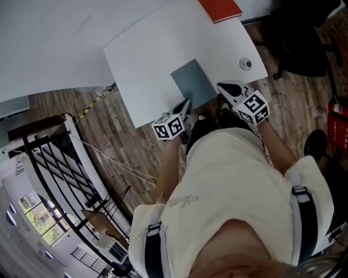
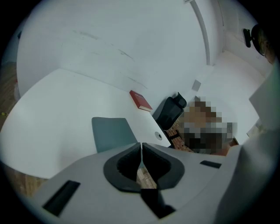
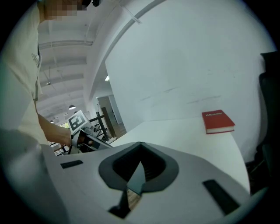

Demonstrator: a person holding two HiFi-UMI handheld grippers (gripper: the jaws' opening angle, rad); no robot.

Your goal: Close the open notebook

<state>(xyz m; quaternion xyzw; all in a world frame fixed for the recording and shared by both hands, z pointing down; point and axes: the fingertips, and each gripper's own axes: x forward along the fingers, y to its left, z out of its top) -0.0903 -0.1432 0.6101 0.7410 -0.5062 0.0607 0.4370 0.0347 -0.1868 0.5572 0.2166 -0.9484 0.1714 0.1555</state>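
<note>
A grey-green notebook (image 1: 193, 81) lies flat with its cover down on the white table (image 1: 157, 54), near the table's front edge. My left gripper (image 1: 187, 103) hovers just off the notebook's near left corner. In the left gripper view its jaws (image 2: 141, 144) meet in a thin line with nothing between them, and the notebook (image 2: 113, 132) lies ahead to the left. My right gripper (image 1: 222, 87) is at the notebook's near right corner. Its tips (image 3: 140, 144) touch, and a sliver of the notebook (image 3: 136, 177) shows below them.
A red book (image 1: 220, 8) lies at the table's far end. A round cable hole (image 1: 246, 63) sits near the right edge. A black chair (image 1: 304, 49) stands to the right on the wooden floor. A stair railing (image 1: 49, 157) is to the left.
</note>
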